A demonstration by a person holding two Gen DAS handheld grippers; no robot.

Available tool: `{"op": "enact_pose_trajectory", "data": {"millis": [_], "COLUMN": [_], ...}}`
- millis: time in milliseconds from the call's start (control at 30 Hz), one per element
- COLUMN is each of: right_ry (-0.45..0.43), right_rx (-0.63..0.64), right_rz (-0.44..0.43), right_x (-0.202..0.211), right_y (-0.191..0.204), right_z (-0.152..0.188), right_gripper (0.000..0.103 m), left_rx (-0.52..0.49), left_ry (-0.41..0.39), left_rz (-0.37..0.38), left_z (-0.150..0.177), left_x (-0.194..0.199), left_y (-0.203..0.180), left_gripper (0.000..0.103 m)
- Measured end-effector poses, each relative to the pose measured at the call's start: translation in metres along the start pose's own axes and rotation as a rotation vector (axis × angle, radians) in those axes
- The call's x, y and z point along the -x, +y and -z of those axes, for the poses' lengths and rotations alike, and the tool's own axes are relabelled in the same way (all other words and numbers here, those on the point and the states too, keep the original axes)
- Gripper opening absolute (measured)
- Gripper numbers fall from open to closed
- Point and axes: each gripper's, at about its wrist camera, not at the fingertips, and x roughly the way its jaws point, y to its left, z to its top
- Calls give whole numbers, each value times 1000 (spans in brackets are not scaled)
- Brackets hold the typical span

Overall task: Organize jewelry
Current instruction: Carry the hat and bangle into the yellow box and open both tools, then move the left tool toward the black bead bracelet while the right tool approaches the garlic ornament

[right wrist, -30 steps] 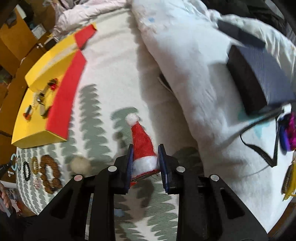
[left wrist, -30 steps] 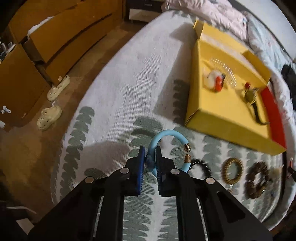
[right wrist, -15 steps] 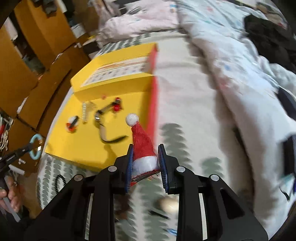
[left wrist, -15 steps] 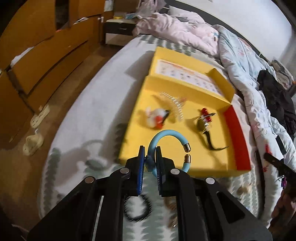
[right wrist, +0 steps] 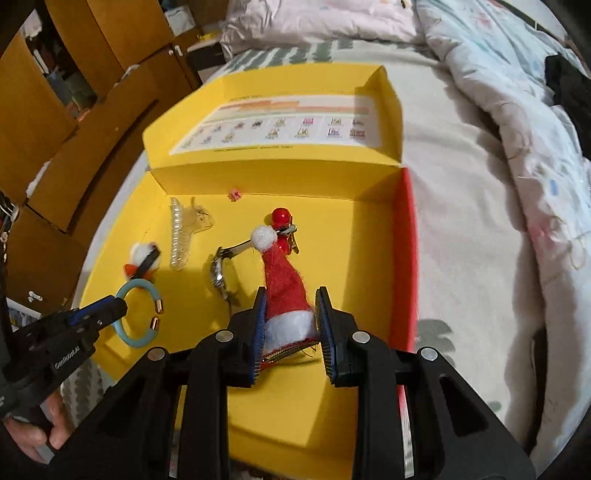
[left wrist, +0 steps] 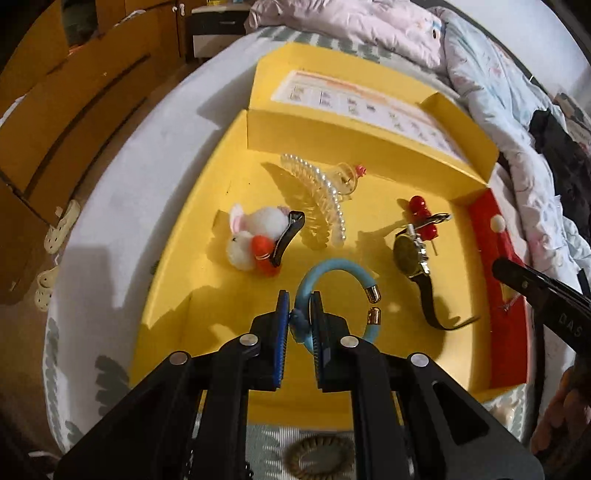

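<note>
left hand-held gripper (left wrist: pixel 298 317) clamped on blue bracelet (left wrist: pixel 334 271) | right hand-held gripper (right wrist: pixel 290 325) gripping Santa hat clip (right wrist: pixel 284 291) | I judge both are over yellow box (left wrist: pixel 207 236), floor straight below | bracelet nearer left wall, hat nearer red side

Landmark: the open box (left wrist: pixel 207 258), lying on the bed (left wrist: pixel 140 177), lid (left wrist: pixel 369 107) folded back at its far side. Inside, toward the left wall, a plush rabbit clip (left wrist: pixel 255 240); just right of it and nearer the back wall, a beaded claw clip (left wrist: pixel 321 195). Right of centre, a watch (left wrist: pixel 410 254), with a cherry clip (left wrist: pixel 423 218) touching its far end. Over the box's near-centre floor, a bangle (left wrist: pixel 332 280) pinched in the left claw (left wrist: pixel 298 306) — over the near right part, a felt hat clip (right wrist: pixel 284 291) in the right claw (right wrist: pixel 290 306). In front of the box, on the bed, a coiled hair tie (left wrist: pixel 319 458). Behind the box, a rumpled quilt (left wrist: pixel 354 22).
</note>
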Motion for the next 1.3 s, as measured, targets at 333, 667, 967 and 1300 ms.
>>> {"op": "enact_pose_trajectory", "data": {"millis": [333,667,967,1300], "right_ry": [69,64,-20,-97], "right_rx": [15,47,83,63], "right_rz": [50,93,102,49], "right_x": [-49,-55,-20,53], "right_y": [-8,-7,8,9], "right_z": [-13,-14,-12,9], "right_gripper": [27,41,61,61], "left_rx": [-45,-49,-49,-76], "left_ry": [75,48,-16,-73], "left_rz": [-30,-46,-53,-79], "left_z": [-6,-6,-3,34], "left_x": [-36,-28,5,68], "left_y": [-5,-8,3,44], "left_gripper": [12,56,61,66]}}
